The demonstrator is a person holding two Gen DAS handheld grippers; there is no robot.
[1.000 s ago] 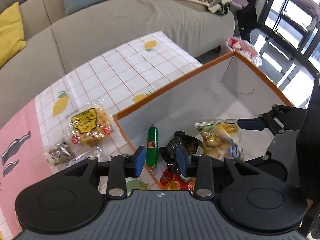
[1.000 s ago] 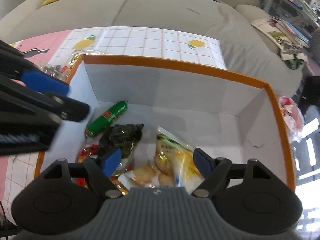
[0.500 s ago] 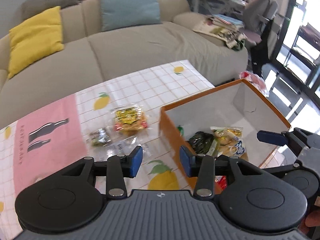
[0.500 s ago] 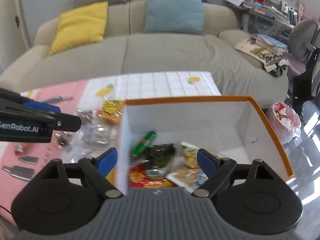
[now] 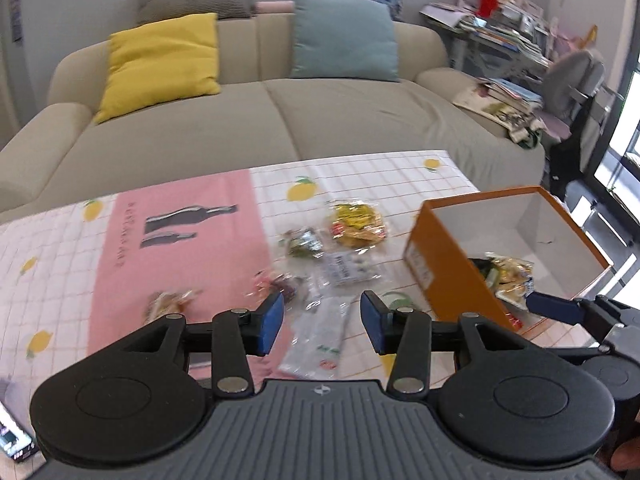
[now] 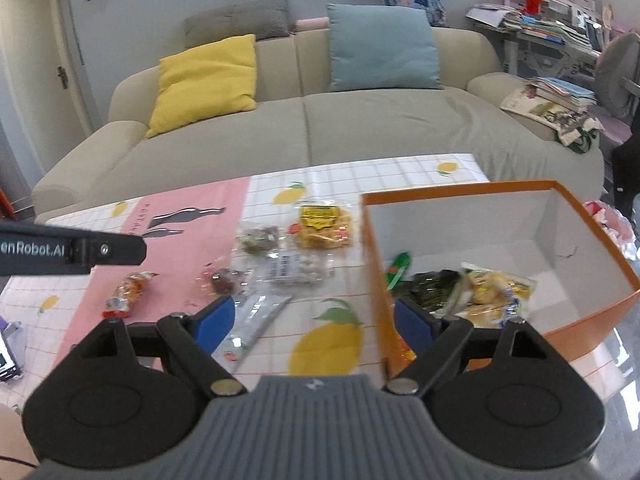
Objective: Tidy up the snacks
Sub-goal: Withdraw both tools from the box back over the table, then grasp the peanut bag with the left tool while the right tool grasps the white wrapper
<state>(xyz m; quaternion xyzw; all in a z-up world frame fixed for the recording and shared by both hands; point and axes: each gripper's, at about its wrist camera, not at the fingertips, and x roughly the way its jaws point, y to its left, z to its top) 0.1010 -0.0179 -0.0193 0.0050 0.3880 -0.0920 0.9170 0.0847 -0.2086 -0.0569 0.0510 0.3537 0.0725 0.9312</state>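
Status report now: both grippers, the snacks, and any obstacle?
Left gripper open, empty, jaws just opening. Right gripper open, empty. Several snacks in orange box, yellow snack pack and others on table. Nothing blocking.

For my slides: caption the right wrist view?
Open right claw above the table, loose snacks left of the orange box.

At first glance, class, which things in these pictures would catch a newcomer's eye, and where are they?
The orange box stands at the right end of the table, with snack packets already inside. More loose snacks lie scattered on the lemon-print tablecloth to its left. Behind, a yellow cushion and a blue cushion sit on the beige sofa.
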